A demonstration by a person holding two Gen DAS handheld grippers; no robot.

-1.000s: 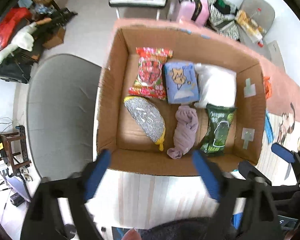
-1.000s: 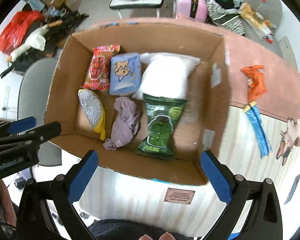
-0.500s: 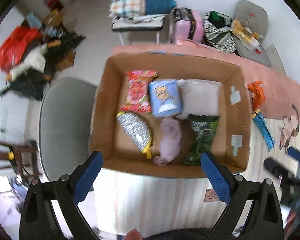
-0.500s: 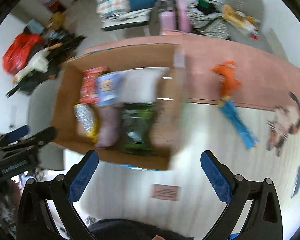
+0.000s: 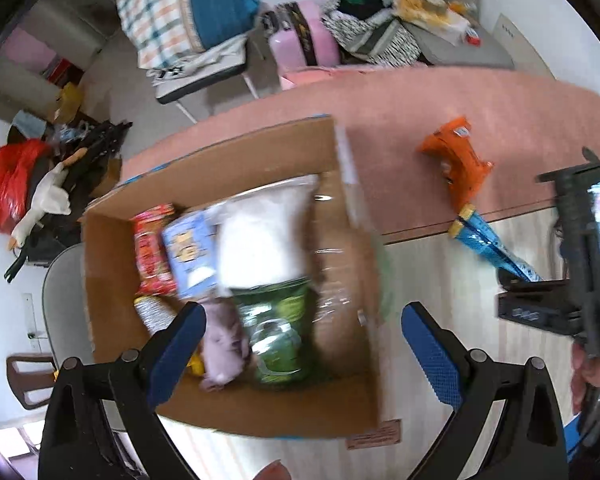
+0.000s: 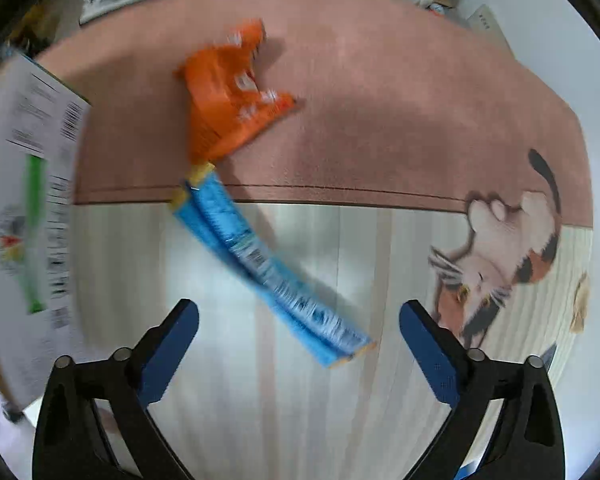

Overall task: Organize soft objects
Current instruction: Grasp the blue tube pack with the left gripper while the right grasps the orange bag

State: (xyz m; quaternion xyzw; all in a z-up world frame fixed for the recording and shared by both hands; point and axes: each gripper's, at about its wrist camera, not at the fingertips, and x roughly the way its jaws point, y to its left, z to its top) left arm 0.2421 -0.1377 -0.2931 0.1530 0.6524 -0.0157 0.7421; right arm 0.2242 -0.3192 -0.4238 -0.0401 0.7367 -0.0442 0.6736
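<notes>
A cardboard box (image 5: 108,280) on the table holds several soft items: a white pillow pack (image 5: 264,232), a green snack bag (image 5: 276,332), a lilac cloth (image 5: 220,344), a blue pack (image 5: 188,252) and a red pack (image 5: 152,256). An orange packet (image 6: 228,96) and a long blue packet (image 6: 268,268) lie on the table right of the box; both also show in the left wrist view, the orange packet (image 5: 456,160) and the blue one (image 5: 496,248). My left gripper (image 5: 300,340) is open over the box's near right corner. My right gripper (image 6: 300,340) is open and empty above the blue packet.
The table has a pink mat (image 6: 380,120) at the back and a cat picture (image 6: 500,248) at the right. The box's labelled side (image 6: 32,200) is at the left of the right wrist view. A grey chair (image 5: 64,304) stands left of the table.
Both grippers have swung to the right. The right wrist view has left the box and now faces the orange and blue packets. Both stay open.
</notes>
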